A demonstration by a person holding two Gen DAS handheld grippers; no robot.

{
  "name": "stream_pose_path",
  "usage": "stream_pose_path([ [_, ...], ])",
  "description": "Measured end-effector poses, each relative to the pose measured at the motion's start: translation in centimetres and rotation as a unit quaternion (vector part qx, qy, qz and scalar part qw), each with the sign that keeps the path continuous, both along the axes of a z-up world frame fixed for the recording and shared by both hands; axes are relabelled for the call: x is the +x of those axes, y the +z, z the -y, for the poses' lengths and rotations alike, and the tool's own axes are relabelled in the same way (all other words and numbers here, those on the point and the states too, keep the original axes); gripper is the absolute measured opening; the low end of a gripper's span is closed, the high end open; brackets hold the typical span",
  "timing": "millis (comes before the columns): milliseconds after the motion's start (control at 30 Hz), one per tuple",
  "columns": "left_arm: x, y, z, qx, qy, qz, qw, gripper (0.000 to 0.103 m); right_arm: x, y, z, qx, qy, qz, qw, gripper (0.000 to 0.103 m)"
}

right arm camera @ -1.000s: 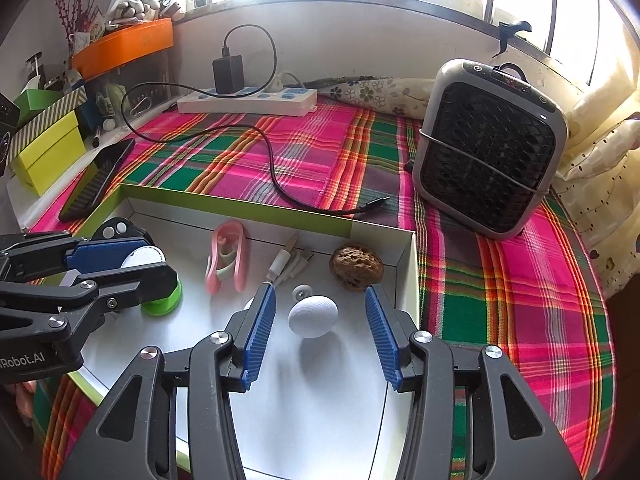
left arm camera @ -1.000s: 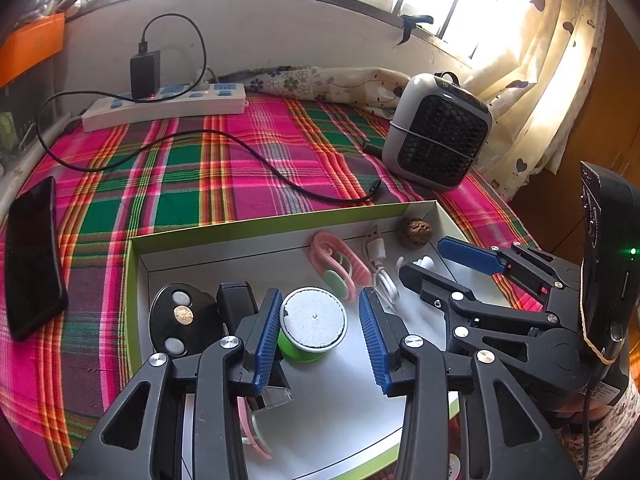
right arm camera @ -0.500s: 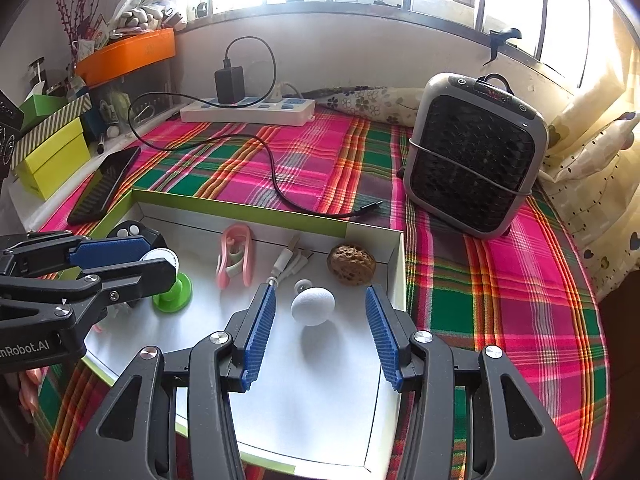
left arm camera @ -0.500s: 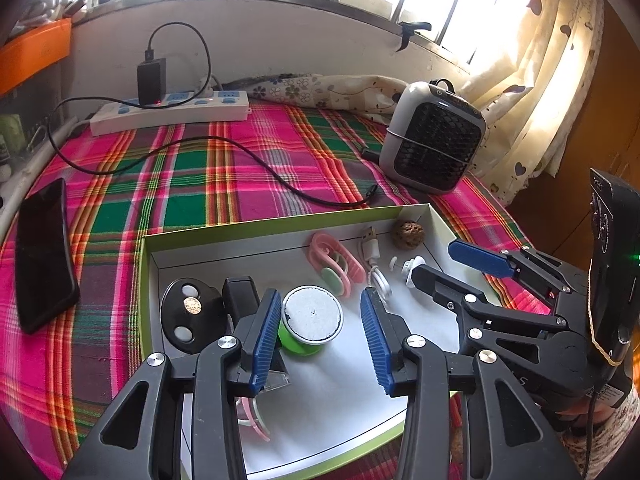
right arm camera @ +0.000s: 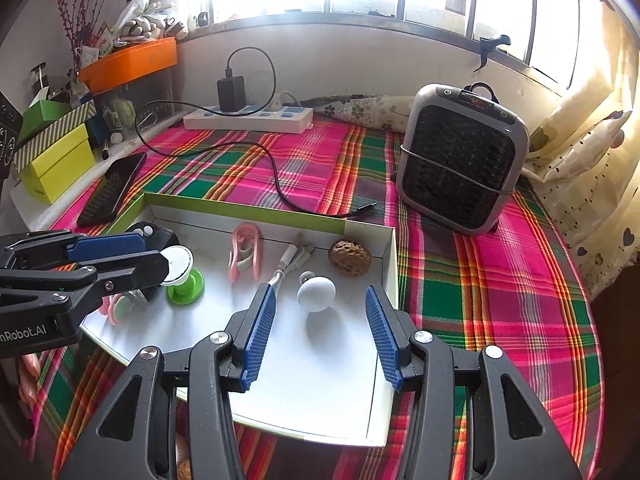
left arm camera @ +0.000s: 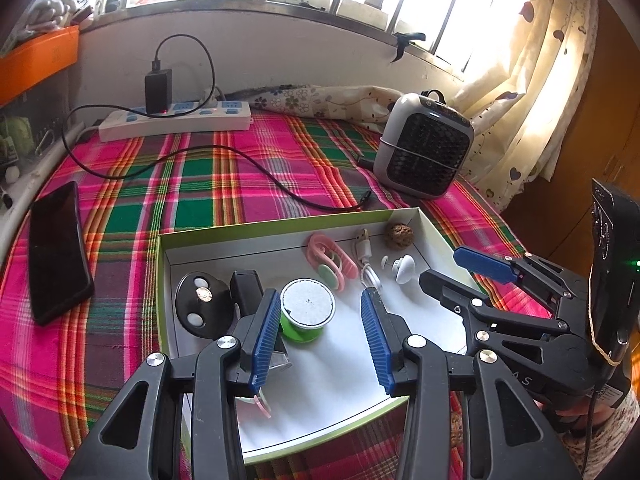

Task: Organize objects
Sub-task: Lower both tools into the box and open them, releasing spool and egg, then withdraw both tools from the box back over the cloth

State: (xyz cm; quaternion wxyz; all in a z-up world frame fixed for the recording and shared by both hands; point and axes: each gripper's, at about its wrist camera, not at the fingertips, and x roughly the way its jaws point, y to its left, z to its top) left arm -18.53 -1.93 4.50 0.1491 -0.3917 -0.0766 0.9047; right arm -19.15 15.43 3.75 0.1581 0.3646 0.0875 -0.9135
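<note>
Nearest us, the left gripper (left arm camera: 320, 330) hangs with its blue ribbed fingers (left arm camera: 262, 338) spread wide and empty, and the right gripper (right arm camera: 318, 338) is parted the same way, holding nothing. Both sit over the shallow white tray with the green rim (left arm camera: 160, 280), which lies on the bed's pink-and-green plaid cloth (left arm camera: 224, 184).

Just beyond our left fingers stands the green plastic spool with a white flat top (left arm camera: 306, 312), upright, at about 11 o'clock of the gap between the fingers. We judge it light, rigid and a bit slick; its narrow waist below the cap looks like the safest hold.

Ahead of the right fingers, near 12 o'clock, rests the white egg-shaped knob (right arm camera: 317, 293). It seems light, smooth and apt to roll, so we would close across its widest part.

Further in lie a pink plastic clip (left arm camera: 330, 260), a white USB cable (left arm camera: 366, 258) and a brown wrinkled walnut (right arm camera: 349, 258) in the tray's far corner.

The left view alone shows the black round case with pale buttons (left arm camera: 200, 308) in full; the right view alone shows the yellow-green box (right arm camera: 56, 164) at 10 o'clock. Farthest back, a grey fan heater (right arm camera: 460, 160) and a white power strip (left arm camera: 176, 122).
</note>
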Motion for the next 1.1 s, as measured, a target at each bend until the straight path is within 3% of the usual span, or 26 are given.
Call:
stream_pose_path([
  [1100, 7.2, 1.0, 1.5, 0.014, 0.005, -0.028, 0.9995, 0.040, 6.7, 0.8, -2.0, -0.034, -0.005, -0.009, 0.999, 0.048],
])
